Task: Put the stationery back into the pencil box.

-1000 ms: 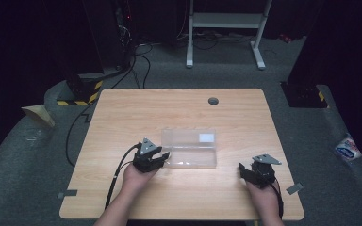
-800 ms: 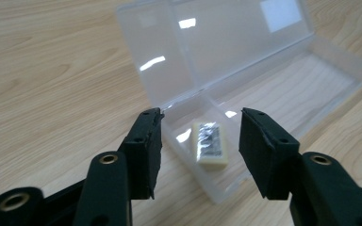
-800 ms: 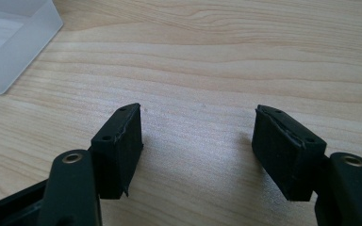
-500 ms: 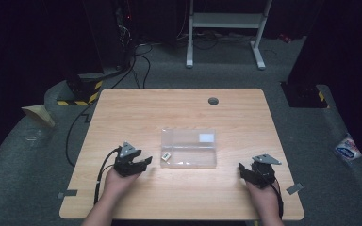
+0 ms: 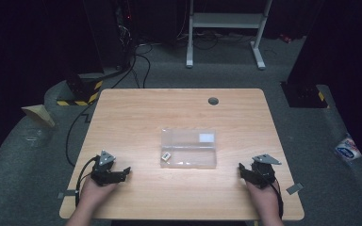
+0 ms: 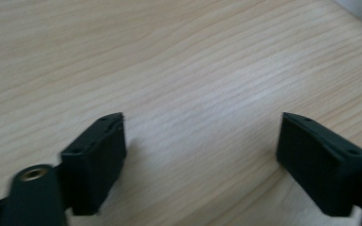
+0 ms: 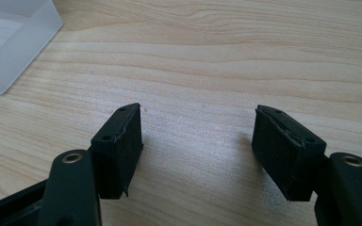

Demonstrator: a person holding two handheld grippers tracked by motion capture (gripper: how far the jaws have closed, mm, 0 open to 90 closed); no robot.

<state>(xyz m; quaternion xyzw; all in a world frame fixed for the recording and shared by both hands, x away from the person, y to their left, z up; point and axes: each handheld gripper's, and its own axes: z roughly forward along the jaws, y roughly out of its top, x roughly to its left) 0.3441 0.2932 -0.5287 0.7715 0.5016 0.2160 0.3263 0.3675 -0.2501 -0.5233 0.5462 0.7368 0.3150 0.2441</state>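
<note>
A clear plastic box (image 5: 189,148) lies in the middle of the wooden table (image 5: 136,113), with a small white item (image 5: 166,155) at its left end. My left gripper (image 5: 122,172) rests near the table's front left, well left of the box; its jaws have just been opening and stand wide apart with bare wood between them (image 6: 200,141). My right gripper (image 5: 242,170) sits at the front right, open and empty (image 7: 198,136). A corner of the box (image 7: 14,42) shows at the upper left of the right gripper view.
A round cable hole (image 5: 212,100) sits near the table's far edge. Beyond the table stand a metal frame (image 5: 226,21) and trailing cables (image 5: 139,61) on the grey floor. A blue-and-white packet (image 5: 348,148) lies on the floor at the right.
My left gripper has drawn away from the box toward the front left of the table and its jaws have opened. The small white item now lies at the box's left end. The right gripper has not moved.
</note>
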